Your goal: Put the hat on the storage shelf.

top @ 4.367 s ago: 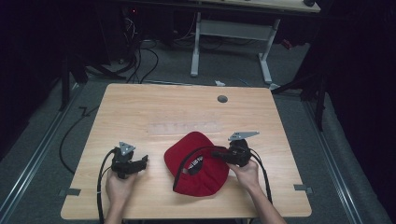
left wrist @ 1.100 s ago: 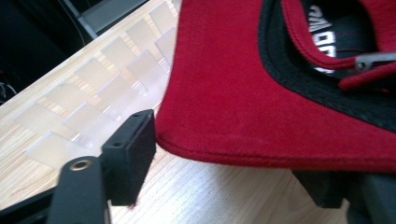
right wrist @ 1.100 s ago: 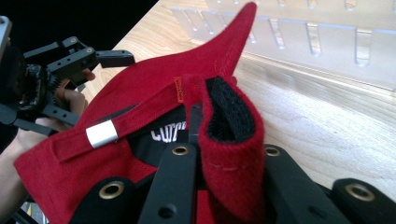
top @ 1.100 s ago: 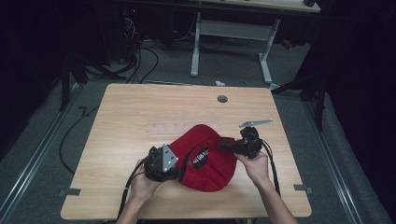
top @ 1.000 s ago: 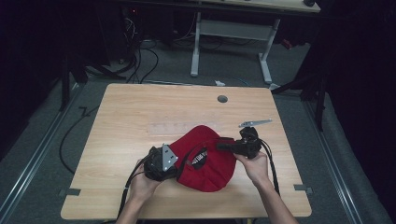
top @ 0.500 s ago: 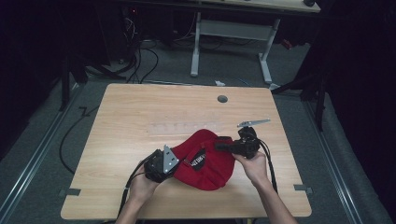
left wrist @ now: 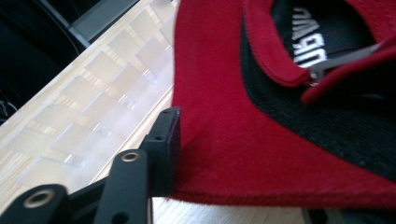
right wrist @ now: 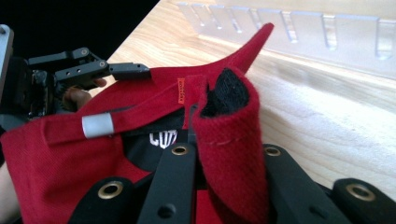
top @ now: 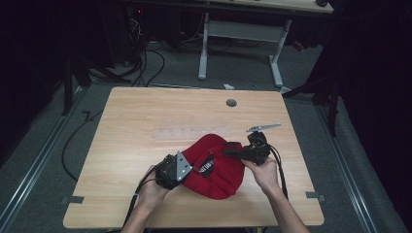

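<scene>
While red cap (top: 216,167) lay on table (top: 136,121) near front edge, right gripper (right wrist: 219,154) was clamped on folded rim, left gripper (left wrist: 173,140) just closed onto opposite edge. Risk judged: shallow left bite, fabric likely pulled free if tensioned.

One red cap (top: 216,165); two grippers; one table (top: 145,121)

A red fabric cap (top: 214,167) with black lining lies crumpled, its rear strap upturned, near the wooden desk's (top: 145,121) front edge.
</scene>
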Motion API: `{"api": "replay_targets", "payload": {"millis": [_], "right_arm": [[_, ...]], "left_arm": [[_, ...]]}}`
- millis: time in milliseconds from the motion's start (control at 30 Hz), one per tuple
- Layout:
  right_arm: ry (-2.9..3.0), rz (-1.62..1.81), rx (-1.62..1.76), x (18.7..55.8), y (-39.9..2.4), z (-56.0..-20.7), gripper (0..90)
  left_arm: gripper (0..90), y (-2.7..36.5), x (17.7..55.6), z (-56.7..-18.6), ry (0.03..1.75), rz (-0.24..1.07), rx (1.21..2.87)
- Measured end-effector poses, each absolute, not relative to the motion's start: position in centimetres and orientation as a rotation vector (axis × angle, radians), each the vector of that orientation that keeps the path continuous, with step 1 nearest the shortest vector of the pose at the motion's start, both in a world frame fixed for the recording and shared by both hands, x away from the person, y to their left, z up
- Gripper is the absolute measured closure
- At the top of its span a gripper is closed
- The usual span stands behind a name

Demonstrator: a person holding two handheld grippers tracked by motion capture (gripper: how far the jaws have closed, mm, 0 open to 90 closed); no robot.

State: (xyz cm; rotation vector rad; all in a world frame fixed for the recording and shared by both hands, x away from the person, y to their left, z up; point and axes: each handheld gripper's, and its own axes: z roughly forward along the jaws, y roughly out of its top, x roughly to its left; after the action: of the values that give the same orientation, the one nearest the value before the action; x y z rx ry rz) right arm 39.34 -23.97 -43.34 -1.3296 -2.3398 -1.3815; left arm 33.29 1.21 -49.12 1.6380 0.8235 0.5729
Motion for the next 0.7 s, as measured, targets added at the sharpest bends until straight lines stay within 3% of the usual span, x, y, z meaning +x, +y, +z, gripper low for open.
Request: {"api": "replay_targets", "payload": {"millis": [300,700], "right_arm": [[-2.318,-1.419,-1.29,39.5,-23.8,-43.5,81.1],[-2.333,-1.464,-1.3,40.0,-23.2,-43.9,75.5]], "left_arm": [[63.2,2.8,33.2,-48.7,0.824,0.464,1.576],[76.4,3.0,32.3,-48.3,0.771,0.388,1.657]]}}
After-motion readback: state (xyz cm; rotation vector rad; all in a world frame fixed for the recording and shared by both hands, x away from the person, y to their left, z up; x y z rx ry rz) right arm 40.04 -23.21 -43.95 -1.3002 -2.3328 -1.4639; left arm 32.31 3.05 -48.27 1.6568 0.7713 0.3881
